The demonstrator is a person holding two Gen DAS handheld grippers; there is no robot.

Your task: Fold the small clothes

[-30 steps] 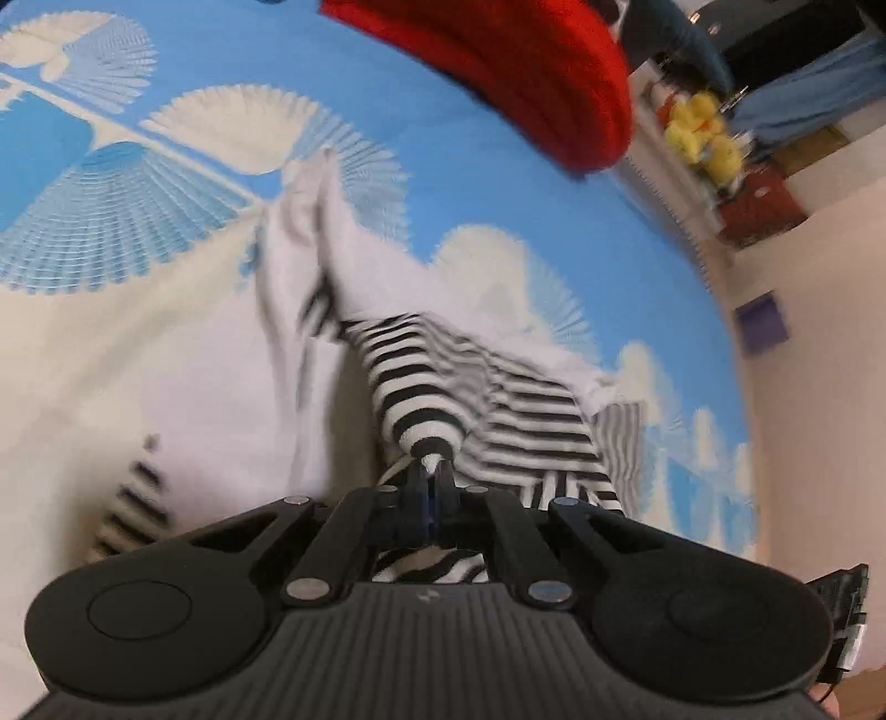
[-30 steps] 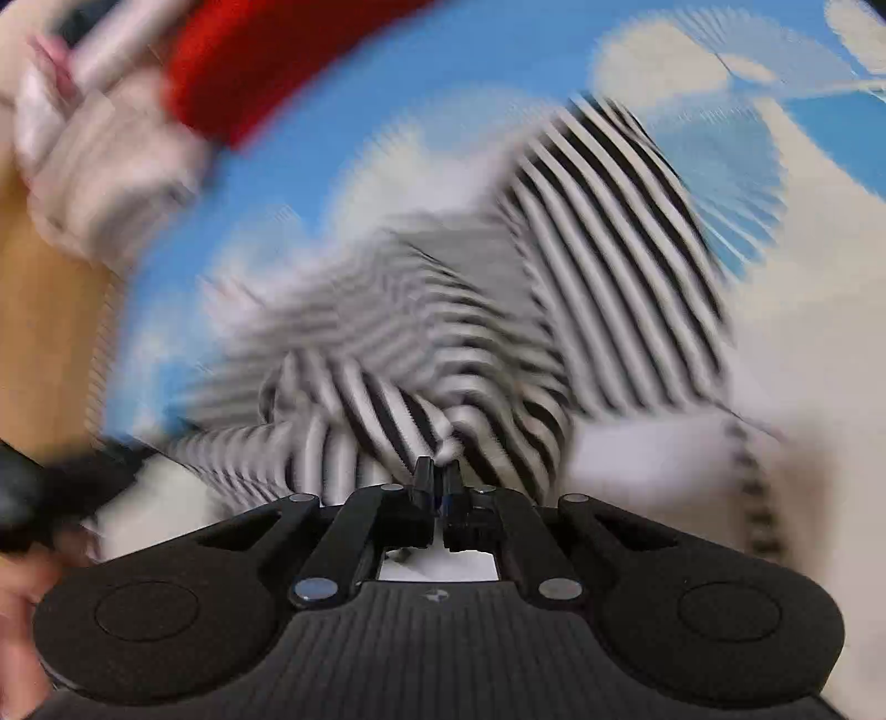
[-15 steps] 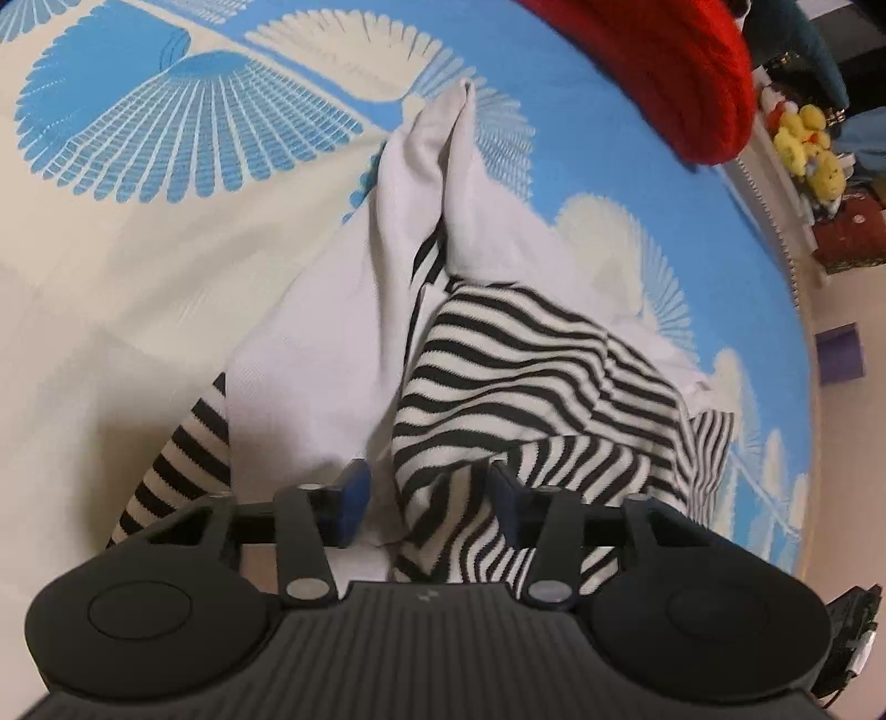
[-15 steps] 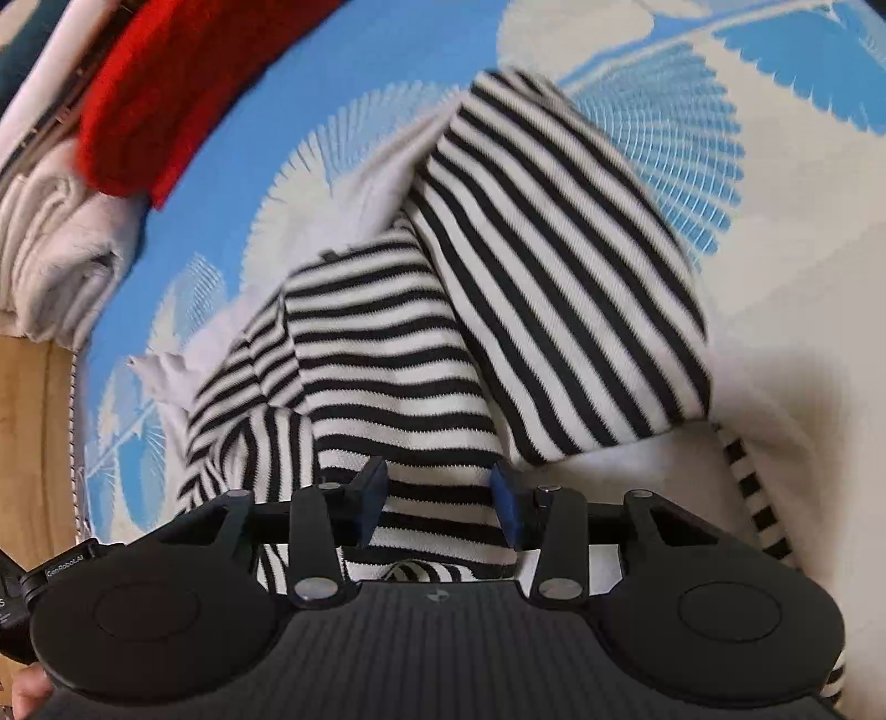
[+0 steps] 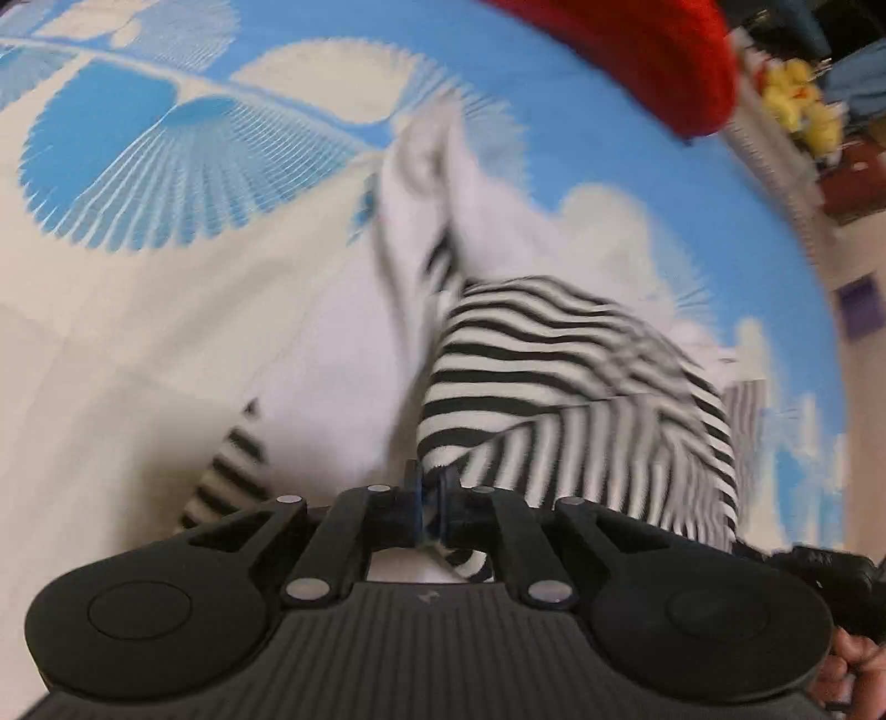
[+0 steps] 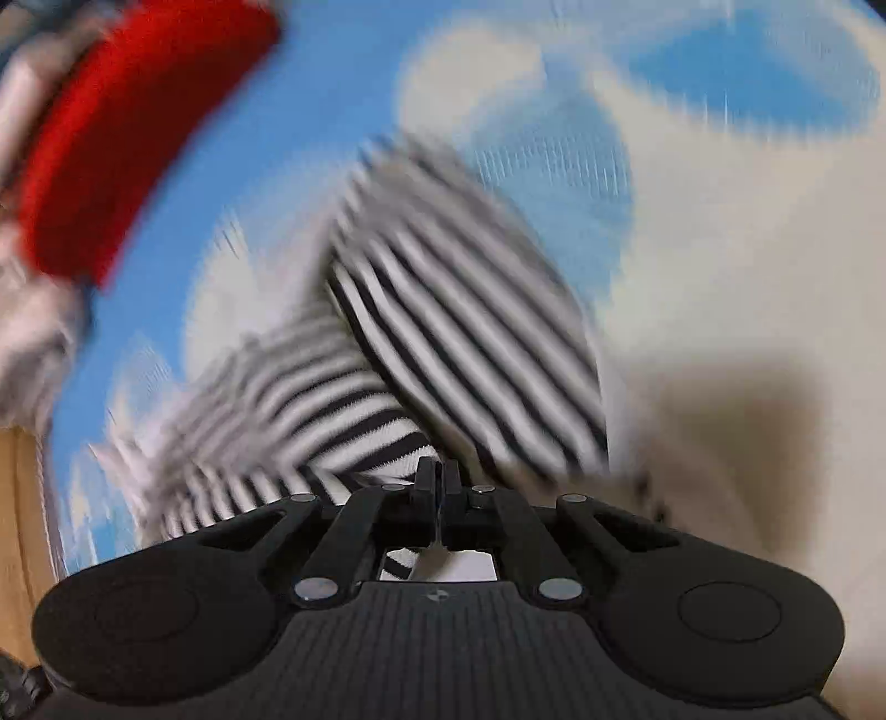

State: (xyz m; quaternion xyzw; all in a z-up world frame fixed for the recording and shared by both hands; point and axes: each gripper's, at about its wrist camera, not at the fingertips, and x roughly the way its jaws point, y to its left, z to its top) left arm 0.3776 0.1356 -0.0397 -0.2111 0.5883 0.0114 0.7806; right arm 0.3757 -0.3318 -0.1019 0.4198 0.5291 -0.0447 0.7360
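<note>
A small black-and-white striped garment with a white part [image 5: 554, 376] lies bunched on the blue and cream patterned bedspread [image 5: 166, 166]. My left gripper [image 5: 432, 498] is shut on the striped cloth at its near edge. In the right wrist view the same striped garment [image 6: 454, 332] is motion-blurred, and my right gripper [image 6: 437, 487] is shut on its near striped edge. A strip of cloth shows behind each pair of closed jaws.
A red knitted item [image 5: 637, 50] lies at the far edge of the bed; it also shows in the right wrist view [image 6: 127, 144]. Folded pale cloths [image 6: 33, 310] sit beside it. Yellow toys [image 5: 803, 99] and the floor lie beyond the bed edge.
Half a second ago both grippers were open over the garment. Both have now shut on the striped cloth, and both views blur with motion.
</note>
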